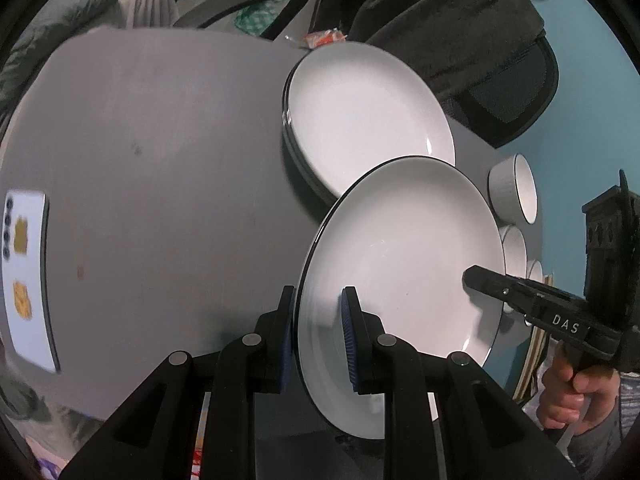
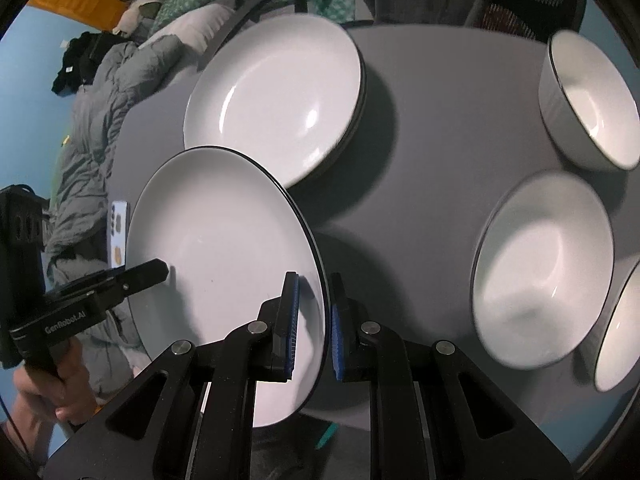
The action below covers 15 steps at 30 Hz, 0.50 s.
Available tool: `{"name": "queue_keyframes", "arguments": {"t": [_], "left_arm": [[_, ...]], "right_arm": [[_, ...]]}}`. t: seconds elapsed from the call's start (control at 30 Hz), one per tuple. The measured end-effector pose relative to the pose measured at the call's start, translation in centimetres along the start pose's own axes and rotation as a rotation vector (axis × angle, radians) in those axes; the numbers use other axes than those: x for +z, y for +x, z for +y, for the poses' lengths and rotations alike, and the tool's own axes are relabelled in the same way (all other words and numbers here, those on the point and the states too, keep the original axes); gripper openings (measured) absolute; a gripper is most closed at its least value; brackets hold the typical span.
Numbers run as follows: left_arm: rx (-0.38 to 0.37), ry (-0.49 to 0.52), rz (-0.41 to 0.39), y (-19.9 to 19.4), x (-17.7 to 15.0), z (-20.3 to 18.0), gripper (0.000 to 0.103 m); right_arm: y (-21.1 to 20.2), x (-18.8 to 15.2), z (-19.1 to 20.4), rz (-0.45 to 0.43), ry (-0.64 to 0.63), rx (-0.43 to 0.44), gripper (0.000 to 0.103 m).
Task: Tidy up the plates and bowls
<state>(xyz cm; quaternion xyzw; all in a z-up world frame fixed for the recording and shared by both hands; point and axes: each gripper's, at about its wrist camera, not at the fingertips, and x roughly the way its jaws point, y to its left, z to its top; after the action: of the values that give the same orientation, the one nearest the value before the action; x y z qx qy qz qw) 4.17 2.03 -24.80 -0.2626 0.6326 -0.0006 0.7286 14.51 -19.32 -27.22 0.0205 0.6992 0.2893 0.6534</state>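
A white plate with a dark rim (image 1: 404, 256) is held tilted above the grey table (image 1: 160, 140). My left gripper (image 1: 318, 320) is shut on its left rim. My right gripper (image 2: 314, 312) is shut on its right rim (image 2: 224, 240). The right gripper also shows in the left wrist view (image 1: 472, 276), and the left one in the right wrist view (image 2: 160, 270). A stack of white plates (image 1: 364, 112) sits just beyond; it also shows in the right wrist view (image 2: 280, 96). Three white bowls (image 2: 544, 268) (image 2: 588, 96) (image 2: 620, 328) stand to the right.
A white phone (image 1: 28, 276) lies on the table at the left. Chairs draped with dark clothing (image 1: 440, 20) stand behind the table. A grey quilt (image 2: 100, 120) lies off the table's far side. The table's right edge runs close by the bowls (image 1: 516, 188).
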Motion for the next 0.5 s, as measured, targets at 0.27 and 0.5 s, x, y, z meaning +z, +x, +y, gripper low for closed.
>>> {"name": "queue_keyframes", "arguments": {"t": [0.27, 0.5], "left_arm": [[0.039, 0.026, -0.021, 0.6, 4.5, -0.4, 0.020], [0.063, 0.015, -0.026, 1.1, 7.3, -1.0, 0.020]], "right_arm": [[0.8, 3.8, 0.5, -0.019, 0.001, -0.014, 0.015], [1.2, 7.3, 0.3, -0.022, 0.002, -0.013, 0.015]]}}
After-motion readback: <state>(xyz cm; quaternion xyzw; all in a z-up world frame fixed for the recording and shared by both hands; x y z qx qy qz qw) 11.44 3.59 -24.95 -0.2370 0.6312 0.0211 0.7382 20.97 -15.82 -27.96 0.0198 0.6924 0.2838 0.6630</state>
